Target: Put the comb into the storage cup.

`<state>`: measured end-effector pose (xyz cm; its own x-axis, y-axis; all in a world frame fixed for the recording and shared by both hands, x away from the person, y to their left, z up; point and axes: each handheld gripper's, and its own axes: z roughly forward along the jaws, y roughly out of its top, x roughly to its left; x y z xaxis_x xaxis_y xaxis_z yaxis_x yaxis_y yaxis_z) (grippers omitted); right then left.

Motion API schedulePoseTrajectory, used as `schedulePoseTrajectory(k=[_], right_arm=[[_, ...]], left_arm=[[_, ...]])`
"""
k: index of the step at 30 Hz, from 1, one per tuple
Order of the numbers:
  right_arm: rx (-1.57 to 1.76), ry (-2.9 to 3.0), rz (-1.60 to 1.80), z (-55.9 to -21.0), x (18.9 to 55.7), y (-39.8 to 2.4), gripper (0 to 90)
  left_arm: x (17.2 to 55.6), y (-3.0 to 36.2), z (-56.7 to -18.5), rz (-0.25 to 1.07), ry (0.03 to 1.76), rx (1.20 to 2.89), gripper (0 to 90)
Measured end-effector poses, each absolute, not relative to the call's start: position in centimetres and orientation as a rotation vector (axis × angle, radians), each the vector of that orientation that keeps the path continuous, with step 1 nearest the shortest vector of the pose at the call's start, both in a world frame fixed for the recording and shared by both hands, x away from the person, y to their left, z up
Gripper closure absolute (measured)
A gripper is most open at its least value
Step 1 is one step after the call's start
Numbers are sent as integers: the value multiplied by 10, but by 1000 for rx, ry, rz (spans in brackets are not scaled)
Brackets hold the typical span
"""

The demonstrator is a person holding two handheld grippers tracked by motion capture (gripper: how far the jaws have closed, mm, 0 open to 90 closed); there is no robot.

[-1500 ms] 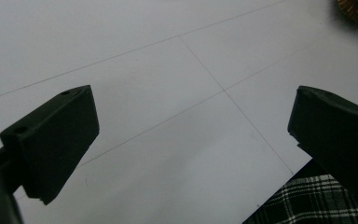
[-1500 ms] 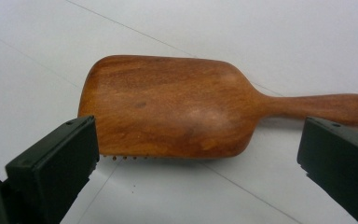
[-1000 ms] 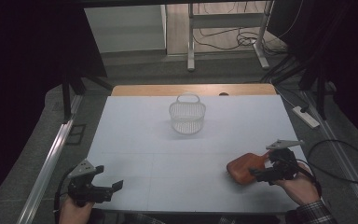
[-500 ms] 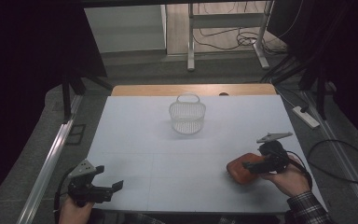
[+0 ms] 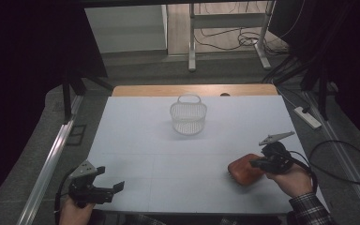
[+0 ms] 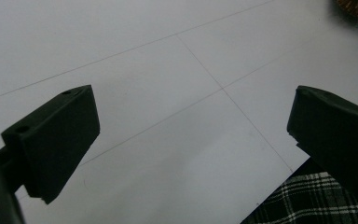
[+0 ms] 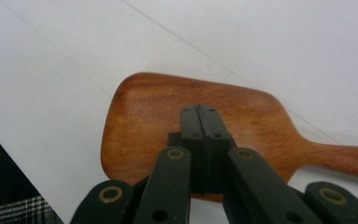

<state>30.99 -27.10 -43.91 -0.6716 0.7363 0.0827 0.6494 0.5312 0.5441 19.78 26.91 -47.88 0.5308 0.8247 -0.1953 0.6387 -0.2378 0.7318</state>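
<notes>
A brown wooden paddle-shaped board (image 5: 243, 170) lies flat on the white table (image 5: 145, 140) at the front right. My right gripper (image 5: 256, 163) reaches over it from the right. In the right gripper view its jaws have just been closing and now stand shut (image 7: 199, 110) above the board (image 7: 144, 107), with nothing between them. The board's handle (image 7: 345, 161) runs off to the right there. At the front left corner my left gripper (image 5: 110, 179) is held still; its jaws stand wide open (image 6: 191, 126) over bare table.
A white wire basket (image 5: 188, 117) with a handle stands upright in the far middle of the table. A wooden strip (image 5: 194, 90) edges the far side. A power strip (image 5: 308, 117) and cables lie on the floor to the right.
The right gripper has shifted a little to the left over the board and its jaws have come together. The left gripper has not moved.
</notes>
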Motion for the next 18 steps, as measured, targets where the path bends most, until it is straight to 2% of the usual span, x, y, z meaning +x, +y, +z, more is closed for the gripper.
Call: schedulePoseTrajectory(k=[18], right_arm=[[1067,2709,820,-455,275,-272,897]], left_arm=[[198,269,-479,295,1190,1970,23]])
